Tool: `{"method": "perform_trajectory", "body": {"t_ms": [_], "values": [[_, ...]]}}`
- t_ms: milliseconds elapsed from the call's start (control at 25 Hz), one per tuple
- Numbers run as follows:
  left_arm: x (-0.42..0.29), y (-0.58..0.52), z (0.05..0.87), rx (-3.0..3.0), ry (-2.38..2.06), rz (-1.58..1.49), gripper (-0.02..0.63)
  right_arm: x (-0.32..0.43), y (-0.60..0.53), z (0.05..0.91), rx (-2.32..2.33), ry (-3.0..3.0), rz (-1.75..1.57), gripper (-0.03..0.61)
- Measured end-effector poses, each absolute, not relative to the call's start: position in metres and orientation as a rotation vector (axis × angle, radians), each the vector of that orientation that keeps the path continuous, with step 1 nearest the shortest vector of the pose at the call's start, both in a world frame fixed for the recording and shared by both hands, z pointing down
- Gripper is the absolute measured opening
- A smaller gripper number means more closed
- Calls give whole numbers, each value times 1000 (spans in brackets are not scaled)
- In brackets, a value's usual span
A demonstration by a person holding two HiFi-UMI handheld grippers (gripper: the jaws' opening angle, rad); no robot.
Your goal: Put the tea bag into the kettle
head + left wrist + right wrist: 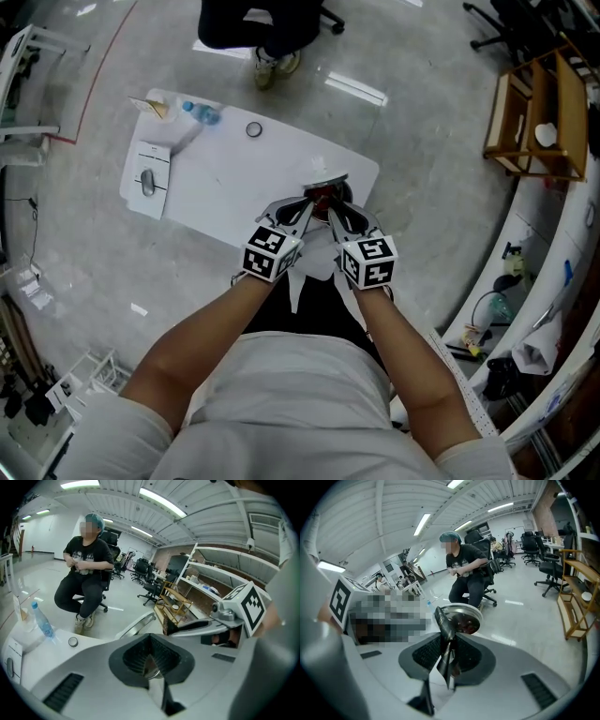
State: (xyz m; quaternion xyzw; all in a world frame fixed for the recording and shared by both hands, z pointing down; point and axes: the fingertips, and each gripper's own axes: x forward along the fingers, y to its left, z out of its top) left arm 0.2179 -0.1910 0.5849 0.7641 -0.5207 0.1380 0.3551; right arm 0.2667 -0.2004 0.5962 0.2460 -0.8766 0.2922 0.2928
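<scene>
A steel kettle [323,190] stands open at the near right edge of the white table [225,187]; its inside looks reddish [461,618]. My right gripper [328,208] is shut on a dark tea bag packet [444,634], which sticks up from the jaws just short of the kettle's rim. From the left gripper view the packet [169,627] shows beside the kettle's steel rim [136,626]. My left gripper [307,199] sits close beside the right one, jaws shut, and I see nothing held in them.
At the table's far end are a water bottle [200,112], a small ring [254,129] and a mouse on a white box [147,181]. A person sits on a chair [267,28] beyond the table. A wooden shelf [539,117] stands at the right.
</scene>
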Motion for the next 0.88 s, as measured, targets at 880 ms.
{"method": "perform_trajectory", "body": {"t_ms": [880], "values": [[223,-189,644,1951,-1305,376,11,258,-209,658,639,-2252,839,207]]}}
